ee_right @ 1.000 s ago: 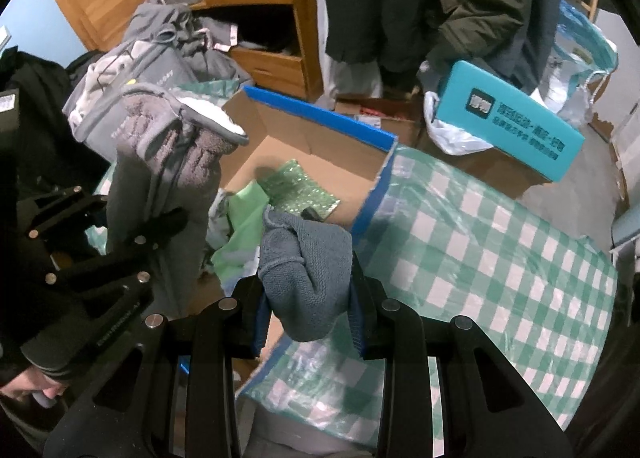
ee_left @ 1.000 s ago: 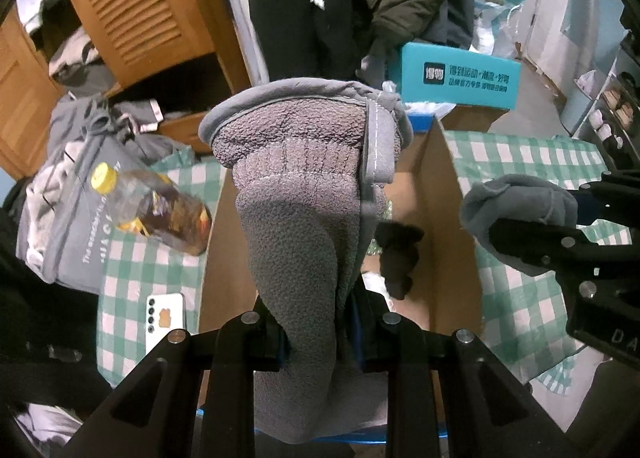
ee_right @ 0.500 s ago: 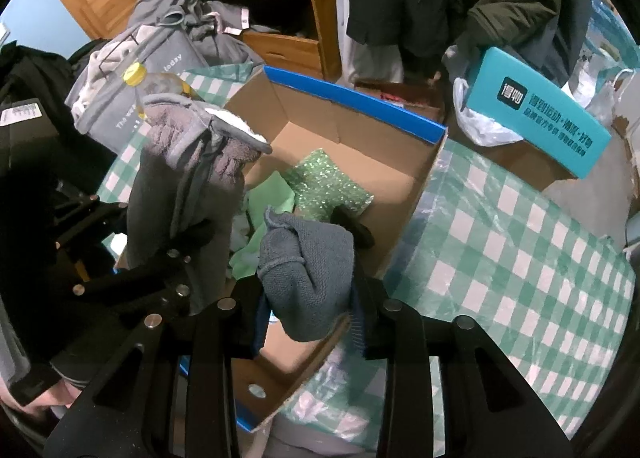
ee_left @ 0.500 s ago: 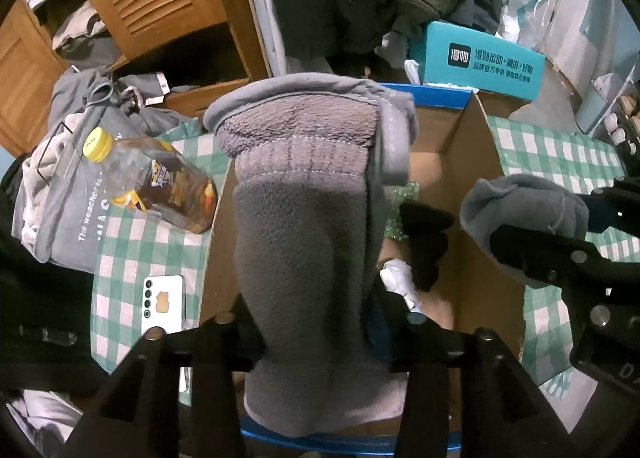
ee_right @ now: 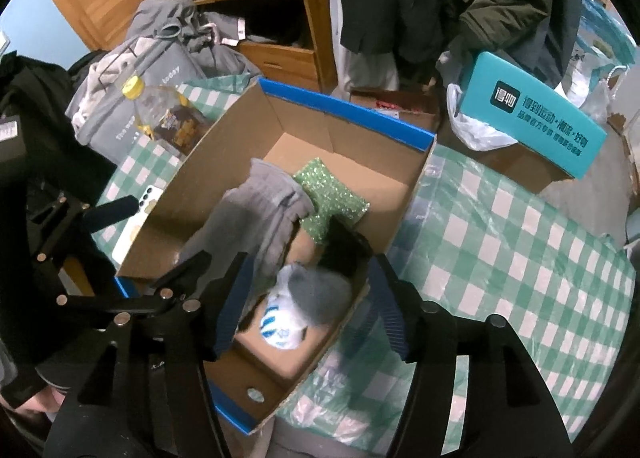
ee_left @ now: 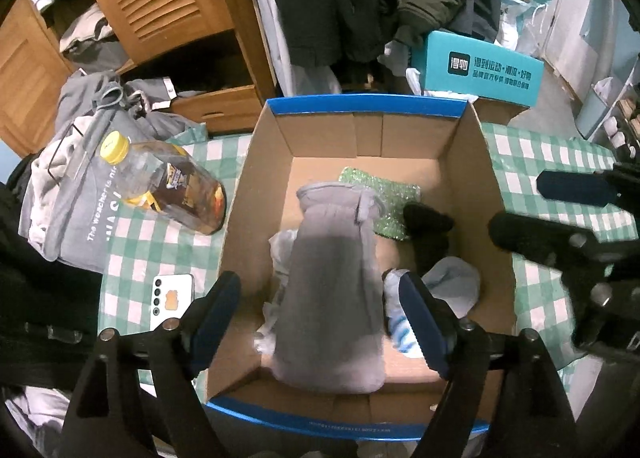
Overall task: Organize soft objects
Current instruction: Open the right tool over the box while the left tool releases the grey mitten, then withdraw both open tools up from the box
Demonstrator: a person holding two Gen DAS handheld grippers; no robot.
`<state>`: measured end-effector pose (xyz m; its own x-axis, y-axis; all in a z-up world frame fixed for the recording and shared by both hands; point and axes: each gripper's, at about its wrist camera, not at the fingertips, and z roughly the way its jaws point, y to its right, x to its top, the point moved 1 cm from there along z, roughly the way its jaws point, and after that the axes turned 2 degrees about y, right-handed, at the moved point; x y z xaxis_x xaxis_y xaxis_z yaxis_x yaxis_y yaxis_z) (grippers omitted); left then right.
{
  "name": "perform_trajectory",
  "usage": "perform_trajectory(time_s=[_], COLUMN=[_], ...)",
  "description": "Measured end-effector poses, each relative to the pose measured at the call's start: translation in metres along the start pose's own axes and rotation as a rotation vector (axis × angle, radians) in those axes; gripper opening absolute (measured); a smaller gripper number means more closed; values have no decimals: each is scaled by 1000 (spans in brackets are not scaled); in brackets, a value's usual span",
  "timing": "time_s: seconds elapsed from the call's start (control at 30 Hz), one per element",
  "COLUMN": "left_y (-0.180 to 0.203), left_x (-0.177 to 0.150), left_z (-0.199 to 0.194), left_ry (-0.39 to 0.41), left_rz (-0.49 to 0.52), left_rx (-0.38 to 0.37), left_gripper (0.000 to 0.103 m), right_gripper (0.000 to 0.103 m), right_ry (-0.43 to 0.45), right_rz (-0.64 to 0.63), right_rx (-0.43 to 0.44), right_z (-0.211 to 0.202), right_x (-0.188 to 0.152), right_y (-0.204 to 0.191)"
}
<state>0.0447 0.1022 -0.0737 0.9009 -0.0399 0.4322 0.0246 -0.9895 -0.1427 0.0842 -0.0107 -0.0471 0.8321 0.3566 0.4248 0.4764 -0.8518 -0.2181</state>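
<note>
A long grey fleece glove (ee_left: pixel 332 278) lies in the blue-rimmed cardboard box (ee_left: pixel 368 106), blurred as it drops. My left gripper (ee_left: pixel 320 314) hovers over it, jaws opening, pads clear of the glove on both sides. My right gripper (ee_right: pixel 310 298) is over the box's near corner, jaws also opening. A small grey knit piece (ee_right: pixel 316 290) lies blurred below it, untouched. The glove (ee_right: pixel 260 218) leans across the box (ee_right: pixel 344 110) in the right wrist view. A green sparkly cloth (ee_left: pixel 380 194), a black item (ee_left: pixel 428 226) and a white-and-blue piece (ee_right: pixel 280 326) share the box.
A bottle of amber liquid (ee_left: pixel 168 186) and a white phone (ee_left: pixel 172 298) lie left of the box on the green checked cloth (ee_right: pixel 500 258). A grey tote bag (ee_left: pixel 72 198) sits further left. A teal carton (ee_left: pixel 480 70), hanging coats and a wooden cabinet stand behind.
Both grippers have opened. The grey glove has slipped out of the left jaws into the box, and the small grey knit piece has fallen from the right jaws into the box.
</note>
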Motion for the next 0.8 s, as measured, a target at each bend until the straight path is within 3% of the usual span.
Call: perform_trajectory(time_s=[0.23, 0.43, 0.8], left_y=[0, 2, 22], left_x=[-3, -4, -3], left_z=[-16, -38, -71], left_ry=[22, 61, 136], left_rz=[3, 6, 49], left_rx=[-2, -29, -15], left_gripper=[83, 89, 101], right_gripper=[64, 65, 65], right_ry=[24, 54, 146], right_rz=[27, 51, 98], right_rx=[-24, -56, -107], right_z=[-15, -36, -85], right_x=[-1, -6, -22], right_y=[9, 16, 36])
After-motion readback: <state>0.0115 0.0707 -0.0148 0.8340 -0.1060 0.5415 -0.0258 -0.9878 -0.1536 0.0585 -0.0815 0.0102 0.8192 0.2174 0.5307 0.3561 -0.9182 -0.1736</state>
